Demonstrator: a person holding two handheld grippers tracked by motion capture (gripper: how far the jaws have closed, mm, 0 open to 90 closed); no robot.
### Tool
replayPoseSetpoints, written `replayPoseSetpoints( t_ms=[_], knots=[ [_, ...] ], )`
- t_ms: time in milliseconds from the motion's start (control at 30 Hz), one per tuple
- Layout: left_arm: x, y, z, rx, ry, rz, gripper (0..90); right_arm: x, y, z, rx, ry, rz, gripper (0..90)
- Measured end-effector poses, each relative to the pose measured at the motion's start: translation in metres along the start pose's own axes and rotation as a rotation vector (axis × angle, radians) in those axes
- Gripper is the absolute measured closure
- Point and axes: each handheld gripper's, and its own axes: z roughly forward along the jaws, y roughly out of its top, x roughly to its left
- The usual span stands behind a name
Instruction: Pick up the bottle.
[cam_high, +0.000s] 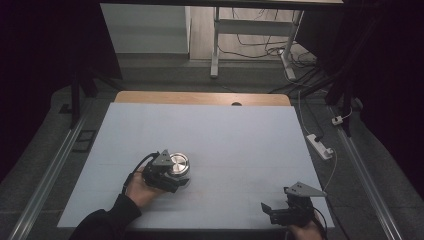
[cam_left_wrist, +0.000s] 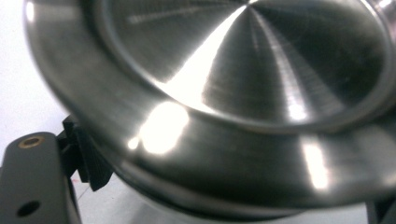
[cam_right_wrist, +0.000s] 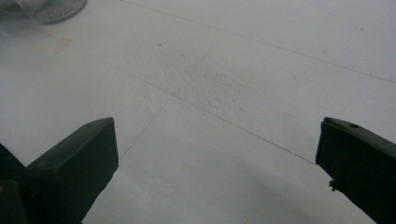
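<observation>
A glass jar with a brushed steel lid (cam_high: 179, 163) stands on the white table sheet (cam_high: 225, 135), left of the middle. My left gripper (cam_high: 171, 176) comes at it from the near left side, held by a hand in a dark sleeve. In the left gripper view the steel lid (cam_left_wrist: 243, 79) looms very close. A black ribbed pad (cam_left_wrist: 91, 163) sits just under the lid's rim against the jar, and the left gripper (cam_left_wrist: 233, 200) is shut on the jar. My right gripper (cam_high: 270, 212) rests near the table's front right edge, open with nothing between its jaws (cam_right_wrist: 217, 154).
The jar's glass base (cam_right_wrist: 51, 7) shows far off in the right gripper view. Beyond the table's far wooden edge (cam_high: 200, 98) stand a desk frame and floor cables. A white power strip (cam_high: 320, 146) lies on the floor to the right.
</observation>
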Motion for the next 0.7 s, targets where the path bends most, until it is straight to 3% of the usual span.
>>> replayPoseSetpoints(
  t_ms=[500, 700],
  knots=[
    [0.0, 0.019, -0.013, -0.048, -0.027, 0.012, 15.5, -0.001, 0.0, 0.0, -0.002, 0.003, 0.009, 0.0],
    [-0.002, 0.031, -0.016, -0.052, -0.036, 0.05, 15.5, -0.001, 0.0, 0.0, -0.003, 0.004, 0.013, 0.0]
  ],
)
